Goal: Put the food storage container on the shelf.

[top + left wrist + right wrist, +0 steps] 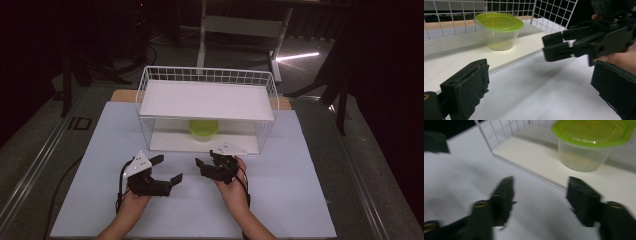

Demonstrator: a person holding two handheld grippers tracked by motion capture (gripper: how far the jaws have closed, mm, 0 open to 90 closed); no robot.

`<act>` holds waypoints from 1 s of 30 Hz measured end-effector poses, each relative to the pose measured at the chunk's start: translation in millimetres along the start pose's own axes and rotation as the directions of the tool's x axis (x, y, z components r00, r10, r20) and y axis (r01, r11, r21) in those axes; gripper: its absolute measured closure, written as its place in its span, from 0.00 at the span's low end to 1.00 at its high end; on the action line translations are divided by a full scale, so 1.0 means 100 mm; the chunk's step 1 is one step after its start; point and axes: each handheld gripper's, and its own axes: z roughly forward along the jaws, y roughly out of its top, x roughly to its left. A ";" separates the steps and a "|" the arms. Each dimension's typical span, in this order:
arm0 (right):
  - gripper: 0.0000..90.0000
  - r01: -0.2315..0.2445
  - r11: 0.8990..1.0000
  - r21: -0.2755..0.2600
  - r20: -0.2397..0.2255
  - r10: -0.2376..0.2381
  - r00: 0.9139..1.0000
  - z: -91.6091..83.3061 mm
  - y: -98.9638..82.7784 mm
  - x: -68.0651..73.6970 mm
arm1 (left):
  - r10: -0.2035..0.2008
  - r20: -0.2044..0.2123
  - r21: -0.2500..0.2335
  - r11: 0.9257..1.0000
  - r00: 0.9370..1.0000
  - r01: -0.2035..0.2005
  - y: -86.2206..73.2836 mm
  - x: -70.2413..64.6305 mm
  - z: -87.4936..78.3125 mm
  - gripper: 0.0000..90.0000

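A clear plastic container with a green lid (204,129) (499,30) (586,145) stands on the lower shelf of a white wire rack (145,82), under its white upper shelf (207,100). My left gripper (169,168) (541,95) rests low over the white mat in front of the rack, open and empty. My right gripper (206,159) (540,195) is just right of it, close to the rack's open front, also open with nothing between its pads. In the left gripper view the right gripper (552,47) crosses from the right. The container sits beyond both grippers, untouched.
The rack stands at the back of a white mat (300,200) on a grey table. A cable (60,195) trails off the mat's left edge. Behind the table, white desk legs (202,35) stand on a dark floor.
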 end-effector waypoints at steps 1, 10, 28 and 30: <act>0.35 -0.004 1.000 -0.008 -0.007 0.004 1.000 -0.02 0.00 0.00 | -0.009 0.007 -0.006 1.000 1.000 0.009 0.00 0.00 -0.01 0.03; 0.17 0.029 0.996 -0.079 -0.070 -0.034 0.997 -0.21 -0.01 0.03 | 0.015 0.025 -0.014 1.000 1.000 -0.015 0.05 -0.05 -0.12 0.03; 0.17 0.102 0.992 -0.072 -0.054 -0.106 0.993 -0.60 -0.24 -0.08 | -0.003 0.010 0.004 1.000 1.000 0.003 -0.05 0.01 -0.45 0.03; 0.17 0.102 0.993 -0.067 -0.062 -0.106 0.992 -0.65 -0.27 -0.10 | -0.001 0.008 0.006 1.000 1.000 0.001 -0.07 0.01 -0.49 0.03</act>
